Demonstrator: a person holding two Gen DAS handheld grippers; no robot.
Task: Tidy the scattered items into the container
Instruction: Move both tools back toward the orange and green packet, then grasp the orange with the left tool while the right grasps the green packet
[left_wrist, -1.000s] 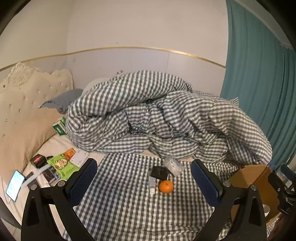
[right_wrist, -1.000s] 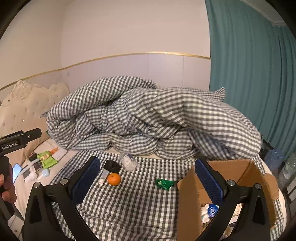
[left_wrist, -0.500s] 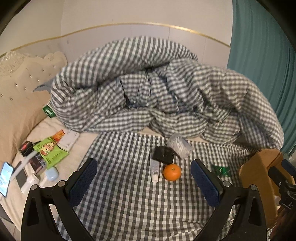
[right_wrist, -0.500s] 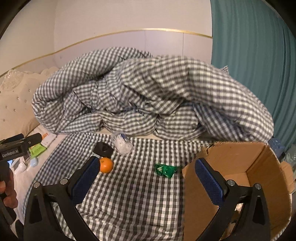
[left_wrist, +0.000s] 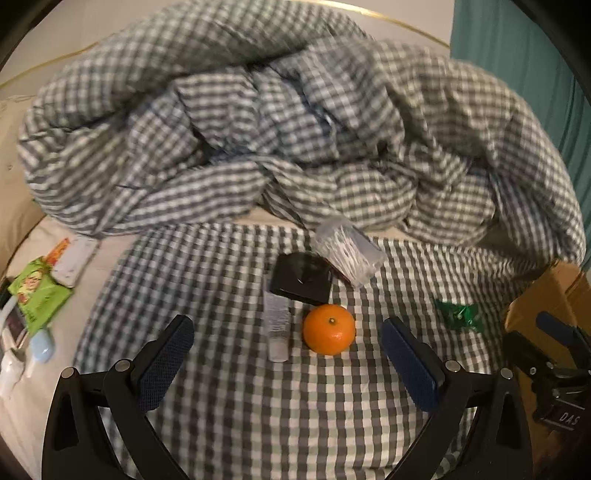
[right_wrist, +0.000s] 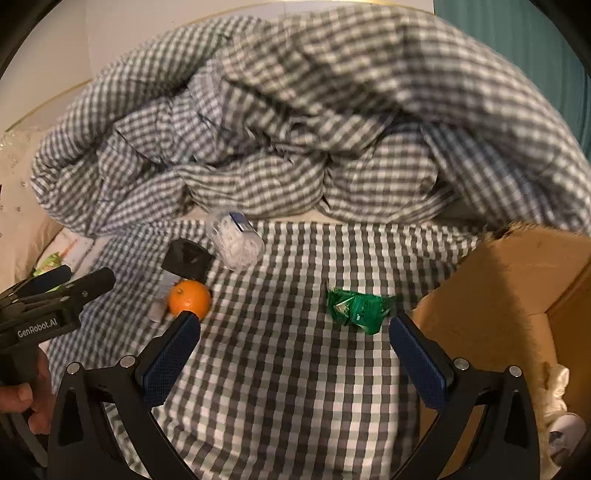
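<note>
Both grippers have closed in on the checked sheet (left_wrist: 258, 406) since the earlier frames, items now looming larger. Left gripper (left_wrist: 286, 356) is hovering, jaws spread wide and holding nothing, just near of the orange (left_wrist: 328, 329), white tube (left_wrist: 277, 325) and black box (left_wrist: 301, 278). Right gripper (right_wrist: 293, 347) is likewise gaping empty near the green wrapper (right_wrist: 356, 306), cardboard box (right_wrist: 491, 295) standing at right.

A grey-and-white checked duvet (left_wrist: 295, 122) and matching sheet (left_wrist: 258, 398). An orange mandarin (left_wrist: 329, 329), a black case (left_wrist: 301, 278), a crumpled green wrapper (right_wrist: 356, 306), a brown cardboard box (right_wrist: 509, 295), a teal curtain (left_wrist: 532, 55), and gripper pads (right_wrist: 168, 363) of dark blue.
</note>
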